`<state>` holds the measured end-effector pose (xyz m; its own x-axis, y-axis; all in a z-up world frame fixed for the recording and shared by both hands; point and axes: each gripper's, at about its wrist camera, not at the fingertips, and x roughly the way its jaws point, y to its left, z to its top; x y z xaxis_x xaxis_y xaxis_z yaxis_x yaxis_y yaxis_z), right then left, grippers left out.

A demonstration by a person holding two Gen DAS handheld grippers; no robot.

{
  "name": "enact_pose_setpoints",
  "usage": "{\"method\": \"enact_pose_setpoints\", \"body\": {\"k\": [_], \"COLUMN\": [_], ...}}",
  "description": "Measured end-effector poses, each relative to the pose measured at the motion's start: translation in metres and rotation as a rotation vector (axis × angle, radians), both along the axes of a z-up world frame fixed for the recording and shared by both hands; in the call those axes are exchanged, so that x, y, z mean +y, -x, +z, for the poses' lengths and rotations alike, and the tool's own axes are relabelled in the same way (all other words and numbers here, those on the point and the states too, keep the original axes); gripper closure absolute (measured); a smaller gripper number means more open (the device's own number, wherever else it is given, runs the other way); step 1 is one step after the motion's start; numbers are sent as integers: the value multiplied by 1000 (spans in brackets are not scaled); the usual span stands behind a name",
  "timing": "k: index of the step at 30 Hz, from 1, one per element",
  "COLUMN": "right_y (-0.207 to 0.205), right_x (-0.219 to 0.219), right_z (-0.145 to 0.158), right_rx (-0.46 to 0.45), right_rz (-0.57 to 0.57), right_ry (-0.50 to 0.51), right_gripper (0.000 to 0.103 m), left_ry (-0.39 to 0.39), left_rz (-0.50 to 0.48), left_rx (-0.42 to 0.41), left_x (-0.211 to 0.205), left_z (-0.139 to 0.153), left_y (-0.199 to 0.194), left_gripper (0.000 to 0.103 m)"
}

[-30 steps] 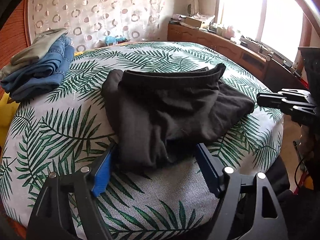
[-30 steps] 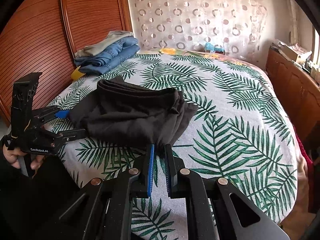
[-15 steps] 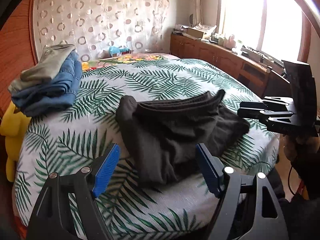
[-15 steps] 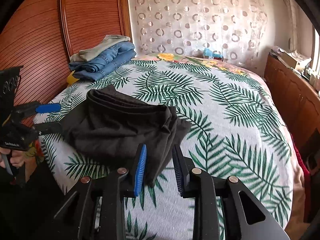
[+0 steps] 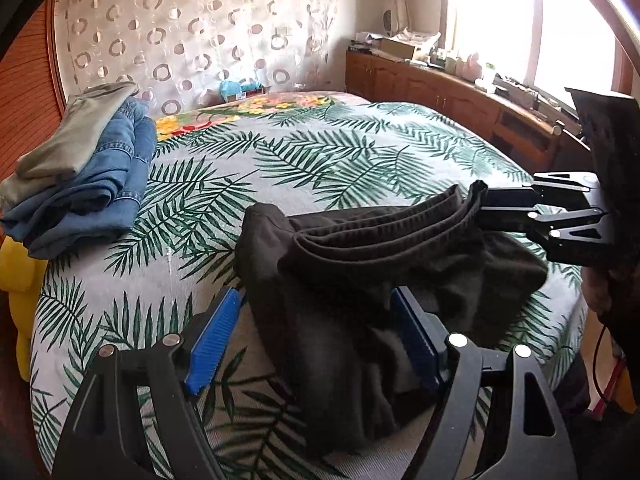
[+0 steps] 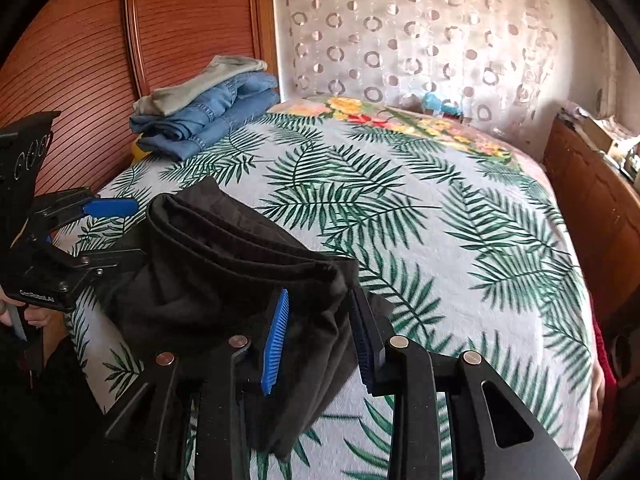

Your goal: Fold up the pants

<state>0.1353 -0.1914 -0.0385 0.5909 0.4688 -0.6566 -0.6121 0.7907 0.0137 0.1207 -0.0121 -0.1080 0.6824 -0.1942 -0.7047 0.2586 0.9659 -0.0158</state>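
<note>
Pants (image 6: 224,288) nearer, right claw (image 6: 320,340) just opened

Black pants (image 6: 224,280): near end hidden behind the right tongs (image 6: 320,336).
Sideboard clutter (image 5: 420,46): too small to tell.

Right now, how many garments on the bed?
3, maybe more hidden in the stack: black pants between both grippers at the near edge; folded blue jeans far left, grey-green folded garment on top.
</note>
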Motion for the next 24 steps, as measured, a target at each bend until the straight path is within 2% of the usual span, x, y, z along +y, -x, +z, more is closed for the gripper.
{"method": "enact_pose_setpoints", "body": {"k": [10, 17, 18, 20, 24], "right_y": [-30, -42, -42, -37, -29], "right_x": [9, 1, 1, 2, -4], "right_z": [-9, -14, -14, -14, -9], "right_rx": [62, 107, 110, 100, 27], "right_rz": [-32, -52, -50, -29, -79], "right_ry": [-4, -65, -67, -58, -60], "right_gripper": [71, 71, 74, 94, 100], "left_ry": [1, -12, -13, -18, -7], "left_rz": [17, 16, 17, 24, 31], "left_rx": [-4, 9, 12, 17, 17], "left_x": [8, 5, 5, 6, 8], "left_z": [-1, -4, -5, -6, -6], "left_y": [-13, -24, -26, -27, -28], "left_gripper": [24, 25, 25, 25, 25]}}
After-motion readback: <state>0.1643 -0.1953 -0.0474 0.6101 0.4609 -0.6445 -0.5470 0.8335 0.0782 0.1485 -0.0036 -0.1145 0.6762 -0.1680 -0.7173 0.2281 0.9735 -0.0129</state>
